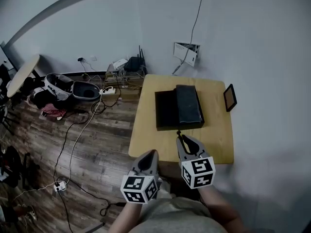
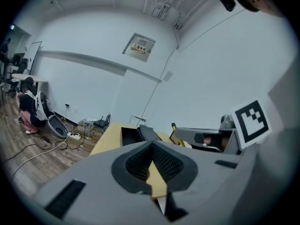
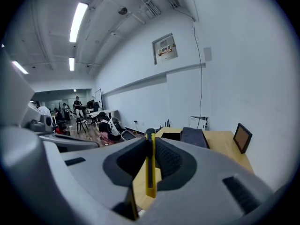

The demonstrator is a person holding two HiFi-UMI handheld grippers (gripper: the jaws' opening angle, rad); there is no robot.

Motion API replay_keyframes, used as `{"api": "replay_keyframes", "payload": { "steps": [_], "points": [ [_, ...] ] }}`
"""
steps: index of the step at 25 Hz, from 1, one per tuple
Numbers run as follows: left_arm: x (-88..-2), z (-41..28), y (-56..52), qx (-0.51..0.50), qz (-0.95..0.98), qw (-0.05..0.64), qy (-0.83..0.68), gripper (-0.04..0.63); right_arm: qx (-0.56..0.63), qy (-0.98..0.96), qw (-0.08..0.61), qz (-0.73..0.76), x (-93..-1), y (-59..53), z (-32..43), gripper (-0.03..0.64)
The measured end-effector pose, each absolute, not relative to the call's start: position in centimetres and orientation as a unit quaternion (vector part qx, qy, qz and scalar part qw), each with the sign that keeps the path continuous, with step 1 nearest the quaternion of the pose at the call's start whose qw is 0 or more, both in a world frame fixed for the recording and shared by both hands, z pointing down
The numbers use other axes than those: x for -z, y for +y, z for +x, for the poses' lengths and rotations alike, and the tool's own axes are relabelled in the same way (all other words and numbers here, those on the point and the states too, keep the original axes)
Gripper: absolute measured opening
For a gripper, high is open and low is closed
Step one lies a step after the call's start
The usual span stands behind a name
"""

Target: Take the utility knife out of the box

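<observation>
The left gripper [image 2: 151, 144] has its fingers [image 2: 138, 162] pressed together on nothing. The right gripper [image 3: 151, 135] pinches the thin yellow utility knife [image 3: 150, 165] by its flat sides, away from the open black box [image 1: 178, 109]. The knife looks light, hard and slippery, so a firm squeeze mid-body seems best.

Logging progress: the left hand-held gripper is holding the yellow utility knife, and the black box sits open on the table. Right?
No: the right hand-held gripper holds the yellow utility knife, as the right gripper view shows. The black box does sit open on the table.
</observation>
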State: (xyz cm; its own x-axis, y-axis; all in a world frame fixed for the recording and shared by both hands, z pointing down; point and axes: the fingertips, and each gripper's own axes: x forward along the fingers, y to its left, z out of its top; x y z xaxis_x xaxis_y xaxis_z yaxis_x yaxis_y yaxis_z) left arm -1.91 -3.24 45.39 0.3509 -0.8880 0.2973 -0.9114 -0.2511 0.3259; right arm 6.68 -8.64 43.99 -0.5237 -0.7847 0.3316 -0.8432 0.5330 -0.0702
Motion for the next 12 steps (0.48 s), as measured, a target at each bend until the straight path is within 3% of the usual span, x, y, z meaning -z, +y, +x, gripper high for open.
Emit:
{"api": "replay_keyframes", "payload": {
  "steps": [12],
  "points": [
    [-45.6,0.7,3.0,-0.028,0.796,0.218,-0.564,0.005,-0.105,-0.870,0.113,0.468,-43.4,-1.4,9.2,0.051]
  ]
}}
